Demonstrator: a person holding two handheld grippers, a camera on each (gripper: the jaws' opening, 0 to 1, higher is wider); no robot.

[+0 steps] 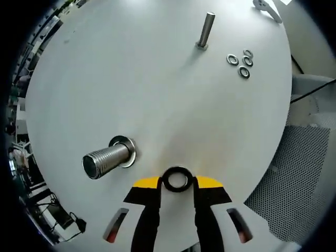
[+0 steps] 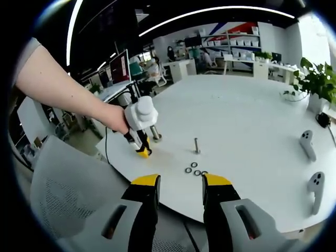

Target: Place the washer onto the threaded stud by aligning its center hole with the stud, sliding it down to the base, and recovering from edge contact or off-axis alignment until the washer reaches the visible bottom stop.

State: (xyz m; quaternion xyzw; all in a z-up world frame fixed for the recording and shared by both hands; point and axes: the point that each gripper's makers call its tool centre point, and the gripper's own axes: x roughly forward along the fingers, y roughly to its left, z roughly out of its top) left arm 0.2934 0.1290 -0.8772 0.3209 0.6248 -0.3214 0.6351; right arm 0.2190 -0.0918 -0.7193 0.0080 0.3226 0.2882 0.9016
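In the left gripper view we saw the left gripper (image 1: pixel 177 185) clenched on a dark washer (image 1: pixel 177 179), its yellow-tipped jaws pinching the ring by its edges just above the white counter (image 1: pixel 157 94). The threaded stud (image 1: pixel 106 159) stood near the washer, to its left in that view, rising from a flat round base (image 1: pixel 125 150) on the counter; washer and stud were apart, the hole not yet over the stud. Well beyond the stud stood a slimmer plain pin (image 1: pixel 205 30), and beside that pin lay three spare washers (image 1: pixel 240 61) in a tight cluster. A grey controller (image 1: pixel 266 9) lay at the counter's far edge, and a mesh-backed chair (image 1: pixel 294 168) sat off the counter's edge.

In the right gripper view the right gripper (image 2: pixel 181 185) hung released, jaws parted with nothing between them, off the counter's near edge. Past its tips lay the spare washers, then the pin. To the left of the pin, a person's bare forearm (image 2: pixel 63 92) reached in from the left, wrist bent downward, the hand (image 2: pixel 116 122) wrapped round the left gripper's white body, tips pointed down at the counter just beside the stud. Two white controllers (image 2: pixel 310 163) lay well to the right of the pin, a potted plant (image 2: pixel 317 84) beyond them.

We could read no writing on anything.
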